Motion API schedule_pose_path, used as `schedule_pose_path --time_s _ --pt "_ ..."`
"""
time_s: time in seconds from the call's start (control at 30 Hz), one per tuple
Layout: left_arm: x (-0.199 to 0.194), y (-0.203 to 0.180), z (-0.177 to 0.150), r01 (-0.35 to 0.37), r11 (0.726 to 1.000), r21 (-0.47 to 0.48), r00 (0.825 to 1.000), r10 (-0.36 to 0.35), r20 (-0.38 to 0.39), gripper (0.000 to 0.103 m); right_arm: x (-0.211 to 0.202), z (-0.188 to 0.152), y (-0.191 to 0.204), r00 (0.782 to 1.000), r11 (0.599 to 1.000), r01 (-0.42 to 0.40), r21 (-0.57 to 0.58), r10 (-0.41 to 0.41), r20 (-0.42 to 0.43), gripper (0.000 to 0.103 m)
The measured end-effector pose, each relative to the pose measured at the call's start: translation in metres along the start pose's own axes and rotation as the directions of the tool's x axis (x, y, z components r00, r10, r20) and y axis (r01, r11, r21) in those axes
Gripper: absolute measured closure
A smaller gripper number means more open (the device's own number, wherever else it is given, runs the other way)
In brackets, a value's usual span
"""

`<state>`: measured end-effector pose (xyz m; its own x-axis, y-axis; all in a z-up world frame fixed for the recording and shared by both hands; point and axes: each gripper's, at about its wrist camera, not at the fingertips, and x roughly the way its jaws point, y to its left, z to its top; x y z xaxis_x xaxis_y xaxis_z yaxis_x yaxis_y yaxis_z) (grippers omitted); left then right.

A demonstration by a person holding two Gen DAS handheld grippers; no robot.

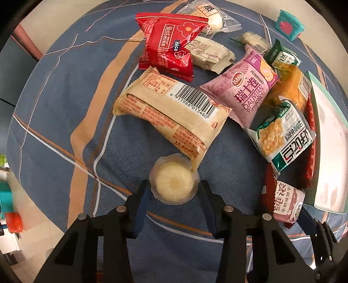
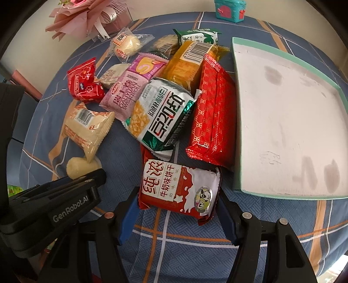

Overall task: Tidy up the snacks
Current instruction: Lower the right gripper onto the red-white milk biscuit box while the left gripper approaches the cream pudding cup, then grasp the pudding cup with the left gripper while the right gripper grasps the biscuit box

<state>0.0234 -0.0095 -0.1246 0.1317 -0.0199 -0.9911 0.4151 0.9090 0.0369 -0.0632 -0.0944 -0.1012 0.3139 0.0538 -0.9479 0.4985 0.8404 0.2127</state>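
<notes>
Left wrist view: round table under a blue quilted cloth [image 1: 54, 122] with orange and white stripes; cream wall behind, a teal toy chest [image 1: 288, 22] at 1 o'clock on the table edge. Right wrist view shows a pink paper-wrapped bouquet [image 2: 87, 19] at 11 o'clock by the wall.

Left gripper [image 1: 174, 191] points forward low over the cloth, jaws spread, a small clear plastic cup of pale yellow jelly [image 1: 174, 179] sitting between the fingertips; contact unclear. Right gripper [image 2: 178, 196] also low, jaws spread either side of a red-and-white milk biscuit packet [image 2: 178, 187]; cannot tell whether the pads touch it. The left gripper's black body is at 8 o'clock in the right view.

Counts: one shallow white tray with mint-green rim [image 2: 237, 122] at 3 o'clock, one jelly cup, about eleven wrapped snacks. Named: one beige barcoded cake packet [image 1: 171, 113] with its corner over the cup, one red Rose Kiss bag [image 1: 167, 45], one pink Swiss roll pack [image 1: 243, 93], one green-and-white cracker pack [image 2: 161, 115], one long red foil pack [image 2: 213, 113] against the tray's left wall, one orange pack [image 2: 187, 63]. Others at 12 o'clock too small to sort.
</notes>
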Motion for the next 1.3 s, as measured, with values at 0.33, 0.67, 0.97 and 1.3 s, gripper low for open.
schedule_pose_path --time_s 0.33,0.67,0.97,1.3 --pt "-0.004 0.008 0.001 0.053 0.998 -0.041 0.998 -0.052 0.021 0.058 -0.003 -0.002 -0.002 1.0 1.0 -0.004 0.019 0.004 0.001 0.035" --pt "-0.029 0.015 0.003 0.095 0.993 -0.073 0.992 -0.088 0.093 0.058 -0.022 -0.006 -0.005 0.998 0.999 -0.036 0.013 0.035 0.049 0.036" --pt "-0.058 0.016 0.001 0.149 0.986 -0.078 0.976 -0.134 0.169 0.094 -0.043 -0.004 -0.008 0.993 0.998 -0.067 0.01 0.066 0.093 0.037" --pt "-0.06 0.036 0.001 0.123 0.979 -0.161 0.976 -0.089 0.201 0.088 -0.053 -0.005 -0.014 0.993 0.998 -0.066 0.014 0.064 0.099 0.037"
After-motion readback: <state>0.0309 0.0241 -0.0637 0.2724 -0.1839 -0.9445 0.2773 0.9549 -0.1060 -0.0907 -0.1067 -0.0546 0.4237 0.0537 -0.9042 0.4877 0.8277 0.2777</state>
